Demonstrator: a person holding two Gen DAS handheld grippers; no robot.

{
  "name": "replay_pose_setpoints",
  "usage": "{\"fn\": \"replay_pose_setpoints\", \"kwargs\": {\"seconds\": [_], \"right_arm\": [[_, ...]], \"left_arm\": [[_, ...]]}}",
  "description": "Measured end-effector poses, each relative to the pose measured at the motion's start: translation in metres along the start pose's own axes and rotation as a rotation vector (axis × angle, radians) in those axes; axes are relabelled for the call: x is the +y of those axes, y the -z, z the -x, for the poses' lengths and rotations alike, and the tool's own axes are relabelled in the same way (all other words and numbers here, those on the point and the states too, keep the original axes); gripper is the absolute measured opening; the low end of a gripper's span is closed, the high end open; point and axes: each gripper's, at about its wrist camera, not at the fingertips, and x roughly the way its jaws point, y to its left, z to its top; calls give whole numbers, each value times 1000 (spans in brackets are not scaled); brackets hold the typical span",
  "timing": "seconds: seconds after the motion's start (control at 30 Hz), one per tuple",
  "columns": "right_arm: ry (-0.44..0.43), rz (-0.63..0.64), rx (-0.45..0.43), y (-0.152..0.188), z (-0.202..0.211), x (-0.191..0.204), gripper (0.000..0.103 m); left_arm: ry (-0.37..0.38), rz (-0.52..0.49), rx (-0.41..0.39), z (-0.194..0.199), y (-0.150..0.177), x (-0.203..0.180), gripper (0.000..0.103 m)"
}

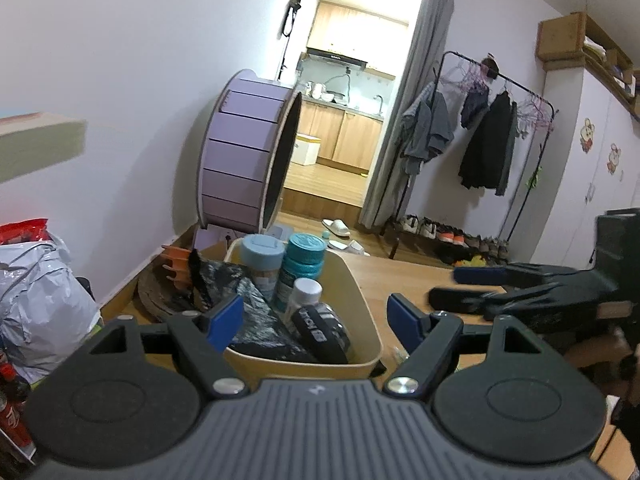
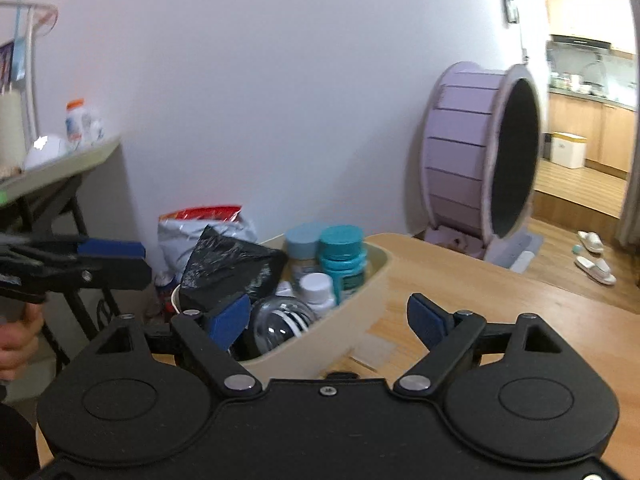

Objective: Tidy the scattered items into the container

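A beige tub [image 1: 362,280] holds teal jars [image 1: 306,250], a pale-blue-capped bottle [image 1: 260,248] and a crinkled black bag [image 2: 228,264]; a lilac wheel [image 2: 472,152] stands at one o'clock.

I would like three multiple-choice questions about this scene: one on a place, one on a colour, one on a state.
1. Where does the teal-lidded bottle stand?
A. on the floor
B. inside the beige container
C. on the bare table

2. What colour is the big wheel by the wall?
A. green
B. red
C. purple

3. How are the right gripper fingers?
A. apart, holding nothing
B. shut on a bottle
C. shut on the black bag

Answers:
1 B, it rises from behind the container's rim.
2 C, its panels are lilac.
3 A, the blue pads stand wide with nothing pressed.
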Motion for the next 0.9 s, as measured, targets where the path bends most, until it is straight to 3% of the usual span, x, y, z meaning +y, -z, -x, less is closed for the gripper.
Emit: {"fn": "replay_pose_setpoints", "kwargs": {"seconds": [0.1, 0.27, 0.5, 0.6, 0.67, 0.9], "right_arm": [[32, -47, -23, 6, 25, -9, 91], [95, -90, -40, 18, 55, -23, 92], [116, -161, -48, 40, 83, -40, 93], [108, -178, -50, 45, 91, -46, 93], [105, -171, -48, 46, 97, -47, 98], [56, -168, -21, 46, 108, -52, 99]], "left_arm": [[19, -24, 17, -4, 4, -12, 78], [65, -78, 58, -14, 16, -38, 78], [138, -157, 118, -31, 38, -80, 78], [138, -201, 144, -40, 50, -93, 78], [137, -192, 160, -47, 54, -96, 78], [101, -172, 210, -73, 60, -100, 78]]}}
